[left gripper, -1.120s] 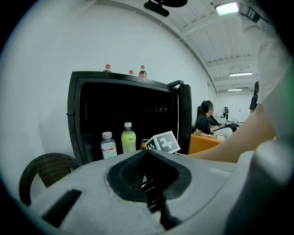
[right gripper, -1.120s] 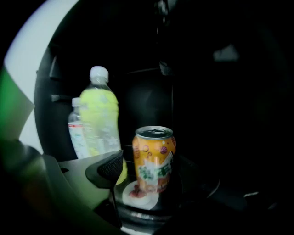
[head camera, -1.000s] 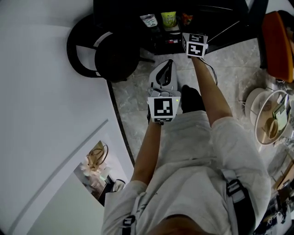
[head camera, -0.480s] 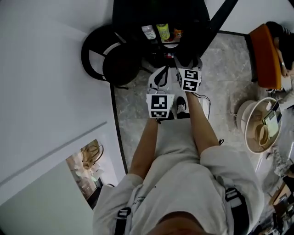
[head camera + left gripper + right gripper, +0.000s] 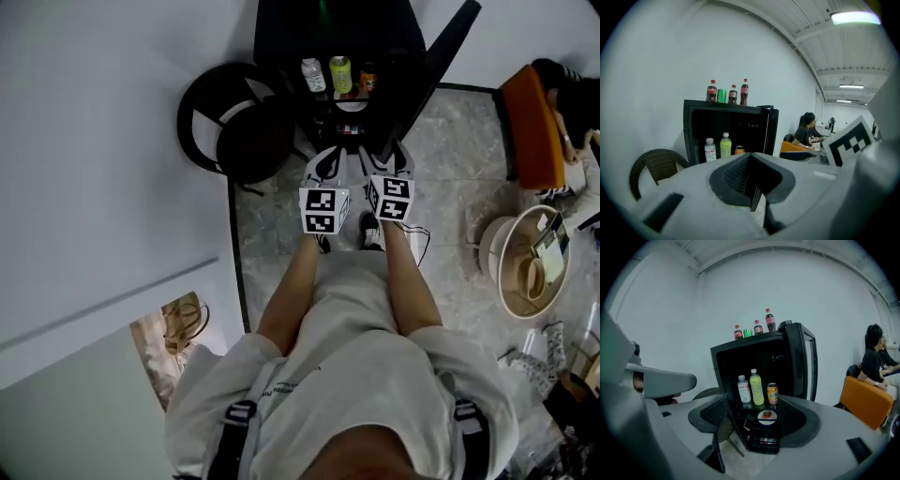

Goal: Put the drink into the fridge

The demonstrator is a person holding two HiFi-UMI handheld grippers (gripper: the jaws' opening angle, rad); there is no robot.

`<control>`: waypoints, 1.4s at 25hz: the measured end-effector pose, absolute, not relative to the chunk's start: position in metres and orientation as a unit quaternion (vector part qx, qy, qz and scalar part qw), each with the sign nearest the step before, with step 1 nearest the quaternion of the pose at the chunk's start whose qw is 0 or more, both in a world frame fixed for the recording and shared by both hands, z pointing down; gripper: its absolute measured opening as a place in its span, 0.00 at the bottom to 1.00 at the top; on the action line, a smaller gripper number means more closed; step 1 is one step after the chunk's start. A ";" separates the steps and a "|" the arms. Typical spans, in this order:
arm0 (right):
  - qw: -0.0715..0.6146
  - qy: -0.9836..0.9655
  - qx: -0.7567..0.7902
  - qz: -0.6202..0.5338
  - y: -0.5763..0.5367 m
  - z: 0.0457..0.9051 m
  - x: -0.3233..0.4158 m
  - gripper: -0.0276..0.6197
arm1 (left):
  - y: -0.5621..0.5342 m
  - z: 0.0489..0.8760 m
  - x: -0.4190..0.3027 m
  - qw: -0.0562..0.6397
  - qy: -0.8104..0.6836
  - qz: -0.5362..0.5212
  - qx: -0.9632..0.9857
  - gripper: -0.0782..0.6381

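Since the cola bottles (image 5: 732, 93) and green can (image 5: 722, 95) stand bunched on top of the open fridge (image 5: 750, 133), reaching for one could topple its neighbours. Inside, three drinks (image 5: 756, 386) already crowd one shelf. The right gripper (image 5: 759, 441) is spread and empty. The left gripper (image 5: 752, 201) is closed on nothing and may snag the chair (image 5: 649, 164).

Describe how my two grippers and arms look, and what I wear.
Both the left gripper and right gripper have pale grey shells with black textured jaw pads, each carrying a cube of black-and-white square markers. The short-sleeved shirt is light grey.
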State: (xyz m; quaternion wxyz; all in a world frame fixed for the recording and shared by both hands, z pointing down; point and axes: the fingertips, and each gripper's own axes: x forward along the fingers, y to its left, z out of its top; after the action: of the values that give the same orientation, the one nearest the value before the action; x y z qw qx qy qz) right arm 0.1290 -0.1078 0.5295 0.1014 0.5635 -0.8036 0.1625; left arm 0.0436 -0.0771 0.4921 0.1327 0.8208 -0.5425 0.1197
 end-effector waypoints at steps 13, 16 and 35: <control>0.098 -0.766 0.616 0.156 -0.024 0.529 0.064 0.56 | -0.005 0.480 -0.049 0.109 -0.508 0.124 0.845 0.12; 0.099 -0.761 0.624 0.144 -0.001 0.529 0.050 0.56 | 0.011 0.484 -0.064 0.116 -0.504 0.108 0.849 0.12; 0.112 -0.734 0.662 0.100 0.035 0.526 0.035 0.09 | 0.031 0.487 -0.075 0.115 -0.473 0.100 0.868 0.12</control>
State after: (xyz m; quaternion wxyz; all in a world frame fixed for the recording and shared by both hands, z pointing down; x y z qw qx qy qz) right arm 0.0347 0.0347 0.5256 0.1118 0.6623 -0.7341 0.0998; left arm -0.0751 0.0307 0.4868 0.1150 0.8679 -0.4728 0.1001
